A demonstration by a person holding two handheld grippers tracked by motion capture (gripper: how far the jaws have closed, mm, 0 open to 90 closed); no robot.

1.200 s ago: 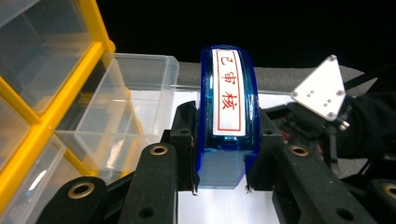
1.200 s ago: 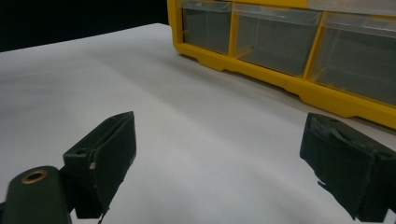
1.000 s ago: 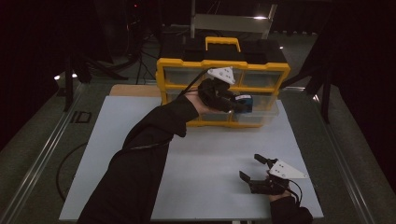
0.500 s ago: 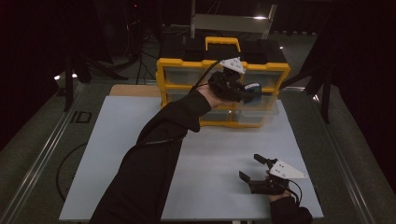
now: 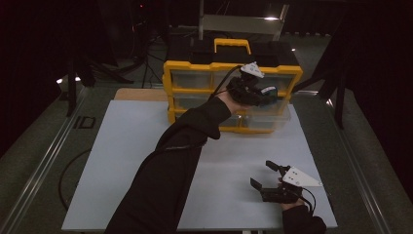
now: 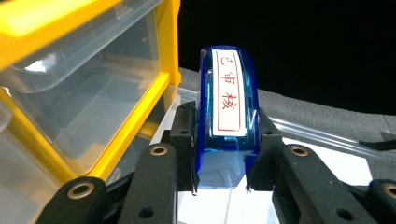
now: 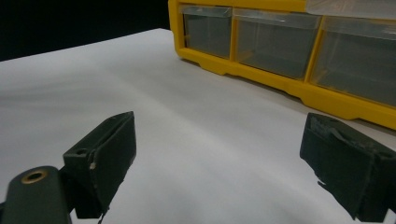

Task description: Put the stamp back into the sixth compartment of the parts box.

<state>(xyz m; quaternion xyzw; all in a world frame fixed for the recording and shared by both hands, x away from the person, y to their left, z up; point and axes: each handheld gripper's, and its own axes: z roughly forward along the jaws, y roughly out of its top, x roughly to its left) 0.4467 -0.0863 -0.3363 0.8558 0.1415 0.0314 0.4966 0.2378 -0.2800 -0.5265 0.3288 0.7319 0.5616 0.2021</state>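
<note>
Nearest the person, the right tongs (image 5: 268, 176) are rested low on the white table (image 5: 126, 161) at its near right corner, with the jaws spread wide and nothing held between them; in the right gripper view the same tongs (image 7: 224, 163) are seen gaping over bare table, aimed toward the cabinet's (image 7: 289, 51) lower drawers. Farther out, a dark sleeve (image 5: 170, 165) is stretched diagonally across the table from the near edge toward the far right. At its end the left tongs (image 5: 265, 95) are raised in front of the yellow cabinet (image 5: 195, 70), level with its middle and upper drawers. In the left gripper view these tongs (image 6: 224, 154) are closed narrowly on a blue stamp (image 6: 226, 112), which is gripped by its sides and held upright between the pads, a white label with red characters turned to the camera. The stamp is thus kept off the table, just beside the cabinet's right end, where a clear drawer (image 6: 88, 102) is seen close to the left. A drawer (image 5: 265, 117) in the bottom row is pulled out below the left tongs.
</note>
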